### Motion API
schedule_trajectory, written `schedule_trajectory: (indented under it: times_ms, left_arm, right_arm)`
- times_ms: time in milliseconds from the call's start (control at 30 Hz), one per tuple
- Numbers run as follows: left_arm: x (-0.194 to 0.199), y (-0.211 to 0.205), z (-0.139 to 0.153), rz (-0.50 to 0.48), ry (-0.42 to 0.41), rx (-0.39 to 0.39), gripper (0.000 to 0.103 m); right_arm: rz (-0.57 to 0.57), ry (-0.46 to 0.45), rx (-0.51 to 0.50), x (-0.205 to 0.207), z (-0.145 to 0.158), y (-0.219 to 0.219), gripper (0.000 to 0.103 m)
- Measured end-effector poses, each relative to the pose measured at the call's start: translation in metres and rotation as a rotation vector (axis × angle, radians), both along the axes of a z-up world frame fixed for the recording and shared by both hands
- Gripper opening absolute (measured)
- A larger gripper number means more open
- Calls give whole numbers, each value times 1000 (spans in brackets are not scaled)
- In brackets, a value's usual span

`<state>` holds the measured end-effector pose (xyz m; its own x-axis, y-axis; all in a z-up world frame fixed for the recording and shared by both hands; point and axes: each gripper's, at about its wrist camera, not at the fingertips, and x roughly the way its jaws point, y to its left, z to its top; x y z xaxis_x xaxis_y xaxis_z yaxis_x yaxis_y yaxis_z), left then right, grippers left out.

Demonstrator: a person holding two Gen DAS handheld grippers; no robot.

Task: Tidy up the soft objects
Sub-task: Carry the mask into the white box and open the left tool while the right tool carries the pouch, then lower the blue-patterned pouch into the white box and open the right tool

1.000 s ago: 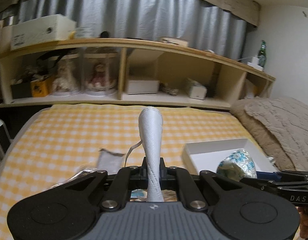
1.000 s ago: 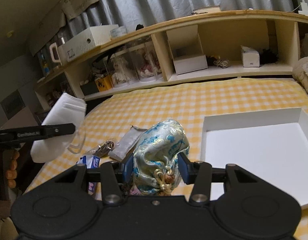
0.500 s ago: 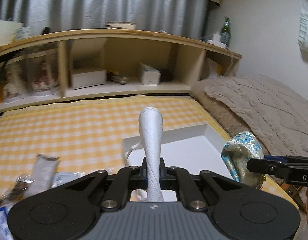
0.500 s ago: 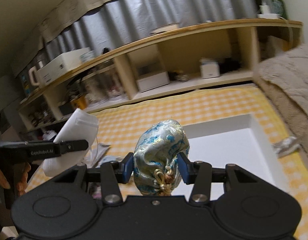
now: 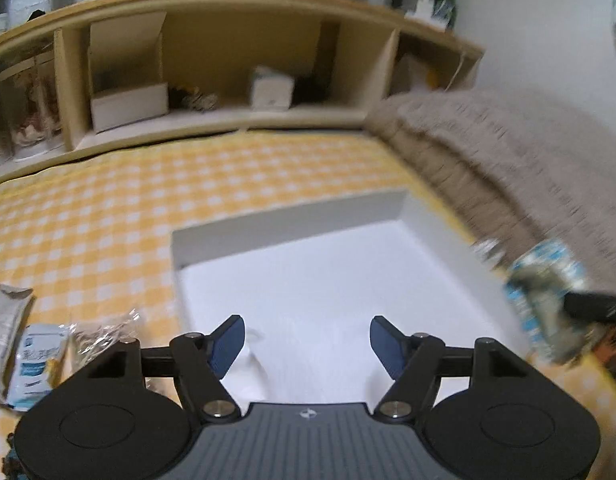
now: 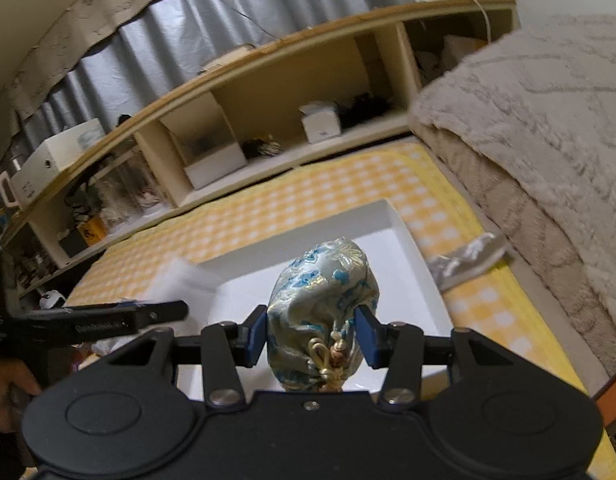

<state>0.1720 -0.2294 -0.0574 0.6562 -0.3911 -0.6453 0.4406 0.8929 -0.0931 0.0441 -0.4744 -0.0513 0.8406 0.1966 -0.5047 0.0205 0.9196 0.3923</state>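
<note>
Above the white box (image 5: 296, 224) on the yellow checked bedspread (image 5: 108, 208), my left gripper (image 5: 307, 342) has just been opening, and its blue pads (image 5: 228, 344) now stand well apart with nothing between them. From my right wrist camera a white soft thing (image 6: 180, 284), too blurred to name, shows at the box's left edge, just beyond my left gripper's tip; whether it lies in the box or on the rim I cannot tell. My right gripper (image 6: 311, 338) is clamped on a blue and silver brocade pouch (image 6: 324, 304), pads pressing both its sides, its knotted cord hanging toward me, and it hangs over the box's near part. Left of the box, on the bedspread, lie a few crinkled packets (image 5: 36, 356). Right of the box a grey wrapper (image 6: 468, 260) lies against a beige blanket (image 6: 548, 140). Behind the box a wooden shelf (image 6: 268, 64) runs along the curtain.
</note>
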Motion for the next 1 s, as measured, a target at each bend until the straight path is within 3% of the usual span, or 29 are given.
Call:
schedule_trajectory:
  times_ms: [67, 400, 467, 533, 600, 1000]
  left_arm:
    - [3, 0, -9, 7, 17, 31, 70]
    - [-5, -2, -25, -64, 61, 26, 70]
    - [-6, -4, -27, -67, 65, 37, 70]
    - [-7, -3, -29, -66, 69, 46, 70]
    - [-8, -3, -30, -60, 75, 55, 72]
    - [-21, 5, -13, -47, 82, 52, 85]
  right_arm:
    - [-1, 16, -5, 5, -7, -4, 47]
    - [27, 118, -101, 51, -39, -29, 48]
    - [24, 139, -131, 59, -46, -32, 53]
    - [6, 169, -165, 66, -52, -33, 67]
    - [12, 188, -190, 68, -56, -32, 72]
    - [33, 190, -206, 48, -43, -19, 77]
